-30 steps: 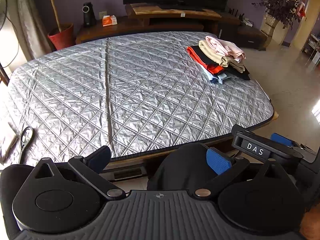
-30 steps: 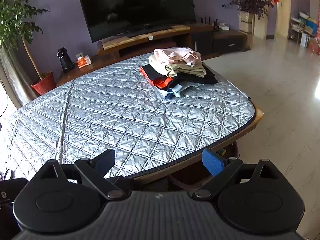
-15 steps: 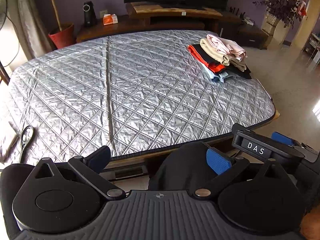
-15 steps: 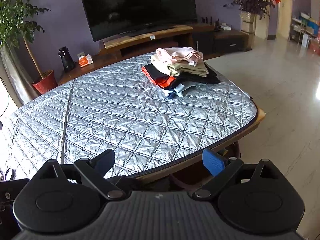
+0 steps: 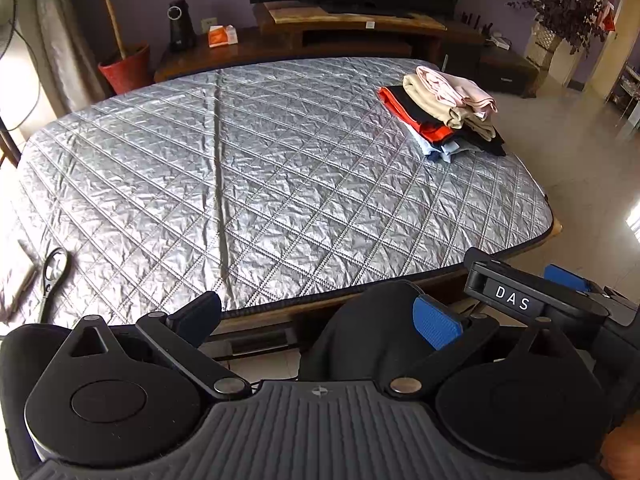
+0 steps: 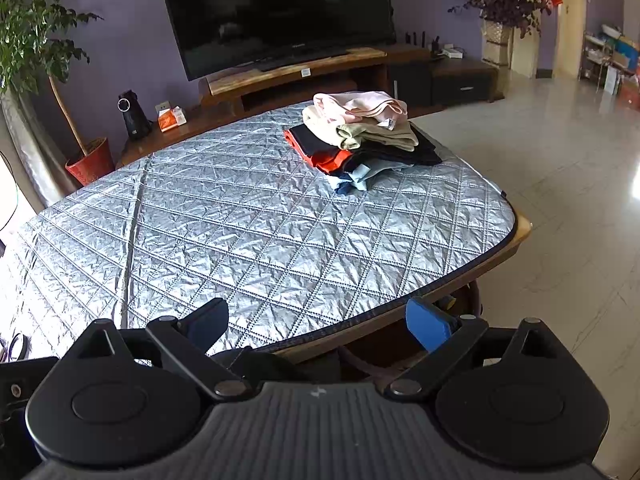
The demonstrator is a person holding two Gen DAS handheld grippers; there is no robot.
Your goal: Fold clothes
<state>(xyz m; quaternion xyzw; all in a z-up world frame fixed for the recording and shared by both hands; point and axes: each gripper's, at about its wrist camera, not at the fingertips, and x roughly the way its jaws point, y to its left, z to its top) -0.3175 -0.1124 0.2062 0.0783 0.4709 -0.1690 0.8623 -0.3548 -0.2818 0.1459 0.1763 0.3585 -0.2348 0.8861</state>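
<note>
1. Folded clothes [image 6: 360, 136] sit stacked at the far right of the quilted bench [image 5: 240, 184].
2. Left gripper [image 5: 316, 316] and right gripper [image 6: 316, 322] hover at the near edge, jaws spread, empty.
3. Soft, light fabric likely slumps; grip edges or corners.

Purple wall [image 6: 132, 40], wooden TV stand [image 6: 296, 74], glossy tiled floor [image 6: 560, 168], bright daylight

Two matte-black handheld grippers with blue-padded fingers

Each left gripper [image 5: 318, 316] and right gripper [image 6: 316, 320] body shows a ribbed grey centre plate, twin round black housings, silver pivot screws and angled black linkages; one finger pad [image 5: 436, 322] is bright blue, the other looks darker, perhaps shadowed. White "DAS" lettering [image 5: 512, 298] marks the right unit.
</note>
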